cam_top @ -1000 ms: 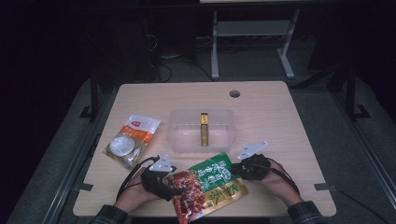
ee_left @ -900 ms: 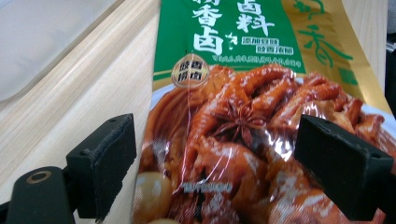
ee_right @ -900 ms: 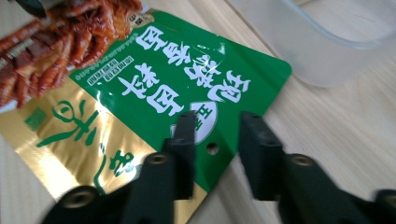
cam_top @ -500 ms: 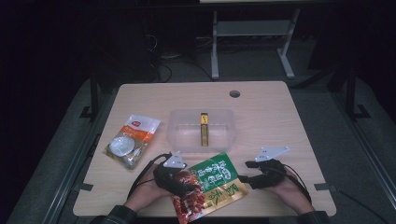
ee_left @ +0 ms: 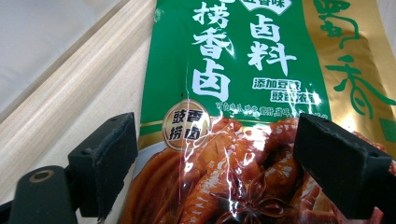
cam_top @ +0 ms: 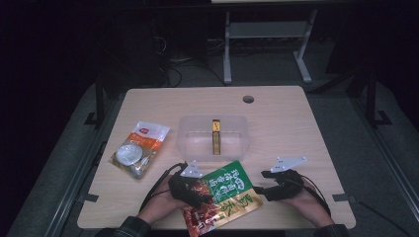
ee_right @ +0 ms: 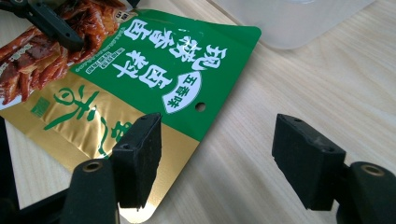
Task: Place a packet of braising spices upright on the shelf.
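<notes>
A green, gold and red food pouch (cam_top: 232, 190) lies flat near the table's front edge. My left gripper (cam_top: 200, 191) is over its red end. In the left gripper view the pouch (ee_left: 224, 56) lies under the gripper (ee_left: 223, 158), whose jaws stand wide apart with the pads off it. My right gripper (cam_top: 262, 181) is just right of the pouch with its jaws toward it. Its jaws (ee_right: 222, 163) have just been opening; nothing is gripped. The gold corner of the pouch (ee_right: 140, 79) lies on the table under one pad.
A clear plastic container (cam_top: 185, 123) holds a slim yellow box (cam_top: 216, 136) behind the pouch. An orange and white packet (cam_top: 141, 148) lies at the left. The wooden table (cam_top: 296, 133) has a cable hole (cam_top: 248, 99) at the back.
My right gripper has let go of the pouch's right edge, opened and drawn back to the right. My left gripper has shifted right, over the pouch's red end.
</notes>
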{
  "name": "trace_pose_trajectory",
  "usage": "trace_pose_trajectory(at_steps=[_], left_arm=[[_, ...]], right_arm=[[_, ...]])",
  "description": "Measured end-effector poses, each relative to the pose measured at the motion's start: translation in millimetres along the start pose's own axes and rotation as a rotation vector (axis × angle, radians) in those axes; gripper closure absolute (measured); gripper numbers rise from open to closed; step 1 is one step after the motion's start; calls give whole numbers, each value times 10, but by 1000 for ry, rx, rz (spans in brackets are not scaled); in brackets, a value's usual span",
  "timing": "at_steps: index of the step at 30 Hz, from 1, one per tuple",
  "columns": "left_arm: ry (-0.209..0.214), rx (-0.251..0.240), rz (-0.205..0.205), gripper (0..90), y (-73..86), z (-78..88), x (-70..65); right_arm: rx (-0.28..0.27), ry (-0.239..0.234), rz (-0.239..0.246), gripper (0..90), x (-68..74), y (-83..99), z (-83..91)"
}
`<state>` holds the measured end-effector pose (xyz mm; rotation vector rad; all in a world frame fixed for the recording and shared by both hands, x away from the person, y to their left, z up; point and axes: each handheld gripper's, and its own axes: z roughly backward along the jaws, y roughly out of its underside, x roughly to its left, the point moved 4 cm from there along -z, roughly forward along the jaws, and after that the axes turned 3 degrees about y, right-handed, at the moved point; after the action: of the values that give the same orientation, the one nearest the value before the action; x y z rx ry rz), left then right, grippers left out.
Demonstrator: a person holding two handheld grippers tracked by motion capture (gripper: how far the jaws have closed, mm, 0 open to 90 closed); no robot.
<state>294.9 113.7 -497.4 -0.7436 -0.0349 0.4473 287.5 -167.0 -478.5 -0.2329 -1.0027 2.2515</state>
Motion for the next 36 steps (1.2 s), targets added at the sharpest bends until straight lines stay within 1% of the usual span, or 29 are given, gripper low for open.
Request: trace_pose_trajectory(at_steps=[2,3,6,8,9,10,11,14,15,16,17,19,21,24,28,29,33,34,36], left_arm=[[-2,-1,-10,165,-3,2,-24],[-2,10,-24,197,-5,11,-41],[1,24,-49,302,-14,23,-83],[0,27,-57,388,-20,28,-101],[-9,26,-59,426,-27,32,-104],[-9,26,-59,525,-27,32,-104],[-12,25,-59,525,-28,34,-104],[-20,25,-62,642,-31,38,-93],[-21,23,-58,740,-34,36,-92],[-20,23,-54,740,-37,34,-95],[-20,24,-54,769,-38,35,-94],[-21,26,-57,822,-42,33,-94],[-22,28,-56,831,-47,32,-89],[-16,29,-64,871,-49,35,-95],[6,15,-42,890,-46,44,-76],[14,10,-37,892,-44,49,-81],[53,6,-36,895,-32,123,-61],[57,-8,-24,895,-36,127,-71],[68,-26,-22,896,-46,159,-79]], right_arm=[[1,4,2,327,-3,0,3],[0,4,2,327,-2,-1,5],[-4,7,2,327,-6,-4,12],[-6,10,2,327,-11,-6,14],[-5,10,1,327,-12,-6,17],[-5,10,1,327,-12,-6,17],[-11,11,1,327,-16,-8,23],[-18,16,-4,327,-22,-14,33],[-20,23,-10,327,-29,-17,42],[-20,23,-10,327,-29,-17,42],[-23,29,-5,327,-39,-18,44],[-28,35,-14,327,-45,-26,58],[-29,38,-15,327,-46,-27,59],[-35,42,-16,327,-58,-31,63],[-36,45,-19,327,-71,-30,69],[-40,47,-14,327,-81,-28,70],[-51,56,-33,326,-111,-29,88],[-52,51,-40,327,-120,-30,95],[-62,55,-47,327,-133,-36,103]])
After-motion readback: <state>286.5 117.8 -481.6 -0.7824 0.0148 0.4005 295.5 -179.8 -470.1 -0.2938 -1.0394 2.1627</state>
